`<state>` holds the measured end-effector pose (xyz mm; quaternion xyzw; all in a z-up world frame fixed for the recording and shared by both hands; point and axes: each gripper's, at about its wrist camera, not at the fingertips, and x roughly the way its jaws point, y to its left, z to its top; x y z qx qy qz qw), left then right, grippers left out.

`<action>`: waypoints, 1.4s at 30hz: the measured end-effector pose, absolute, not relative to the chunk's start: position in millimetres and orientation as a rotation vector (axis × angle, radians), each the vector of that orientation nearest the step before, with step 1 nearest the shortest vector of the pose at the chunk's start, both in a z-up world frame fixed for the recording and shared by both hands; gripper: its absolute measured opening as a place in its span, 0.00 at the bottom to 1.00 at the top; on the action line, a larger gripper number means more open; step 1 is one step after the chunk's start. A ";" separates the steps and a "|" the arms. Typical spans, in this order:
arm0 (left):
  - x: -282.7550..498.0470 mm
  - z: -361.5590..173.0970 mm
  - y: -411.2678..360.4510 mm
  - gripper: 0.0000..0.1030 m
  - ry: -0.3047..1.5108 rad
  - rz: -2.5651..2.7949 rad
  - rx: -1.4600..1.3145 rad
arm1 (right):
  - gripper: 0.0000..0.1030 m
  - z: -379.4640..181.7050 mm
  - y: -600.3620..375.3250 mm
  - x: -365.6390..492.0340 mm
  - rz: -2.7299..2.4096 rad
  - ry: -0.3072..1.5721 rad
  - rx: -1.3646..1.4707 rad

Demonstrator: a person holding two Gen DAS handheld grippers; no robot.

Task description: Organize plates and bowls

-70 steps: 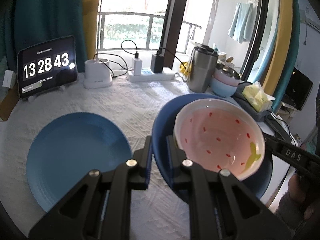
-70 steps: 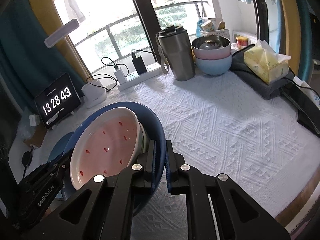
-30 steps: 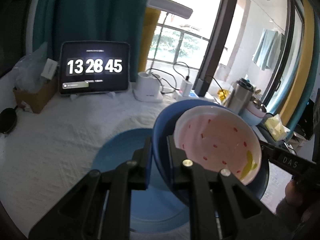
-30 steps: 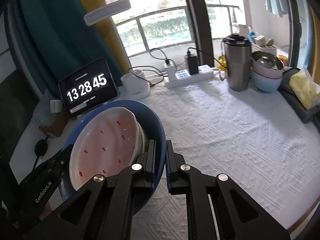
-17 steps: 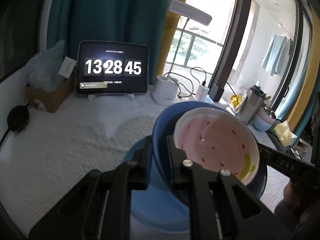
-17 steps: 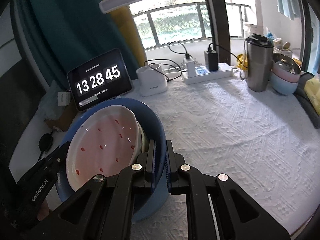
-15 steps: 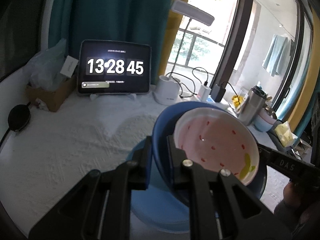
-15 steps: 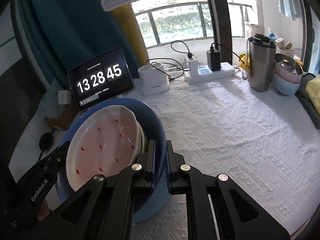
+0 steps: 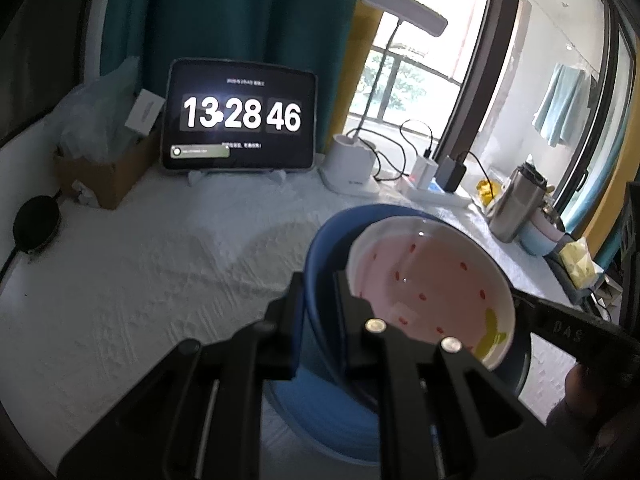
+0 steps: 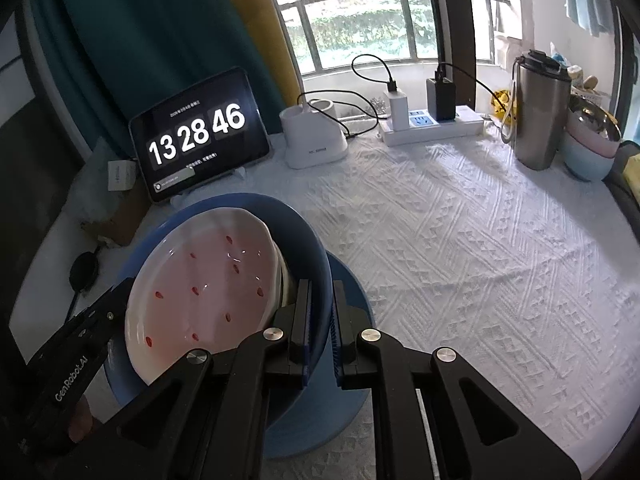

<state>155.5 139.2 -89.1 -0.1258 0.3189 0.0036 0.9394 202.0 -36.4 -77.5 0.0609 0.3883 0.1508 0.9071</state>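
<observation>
Since the earlier frames both hand-held grippers have carried the stacked dishes leftward across the tabletop (image 10: pixel 460 240), from open cloth beside the lone plate to a spot over it, and the tablet clock (image 9: pixel 240 116) has come much nearer and reads 13 28 46. Now the left hand-held gripper (image 9: pixel 318 300) is clamped on the near left rim of the dark blue plate (image 9: pixel 320 248), one finger outside the rim and one inside, with no gap left. On the opposite side the right hand-held gripper (image 10: pixel 320 308) pinches the same plate's rim the same way, closed tight on it. Inside that plate rests the pink bowl (image 9: pixel 428 284), white-rimmed with red flecks and a yellow mark, tilted with the plate. Below them the second blue plate (image 10: pixel 352 288) lies flat on the white woven cloth, its edge showing past the held plate; whether the two plates touch cannot be told. A white lamp base (image 10: pixel 314 136) and a power strip (image 10: pixel 432 124) stand behind, and at the far right a steel tumbler (image 10: pixel 538 108) stands just beside stacked pastel bowls (image 10: pixel 590 152)
</observation>
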 end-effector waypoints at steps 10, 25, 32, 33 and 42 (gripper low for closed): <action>159.7 -95.9 131.0 0.14 0.644 0.005 -0.240 | 0.10 -83.0 -42.4 209.4 0.263 0.779 0.111; 145.5 -82.8 123.8 0.32 0.598 0.062 -0.087 | 0.40 -84.7 -51.0 204.5 0.240 0.760 0.033; 132.4 -72.0 124.3 0.50 0.560 0.065 -0.111 | 0.48 -80.7 -57.6 192.2 0.240 0.741 0.024; 130.0 -70.6 123.2 0.51 0.555 0.065 -0.110 | 0.50 -78.9 -58.5 189.4 0.245 0.737 0.024; 107.1 -57.4 110.6 0.52 0.506 0.046 -0.106 | 0.52 -70.6 -62.7 164.4 0.260 0.708 0.003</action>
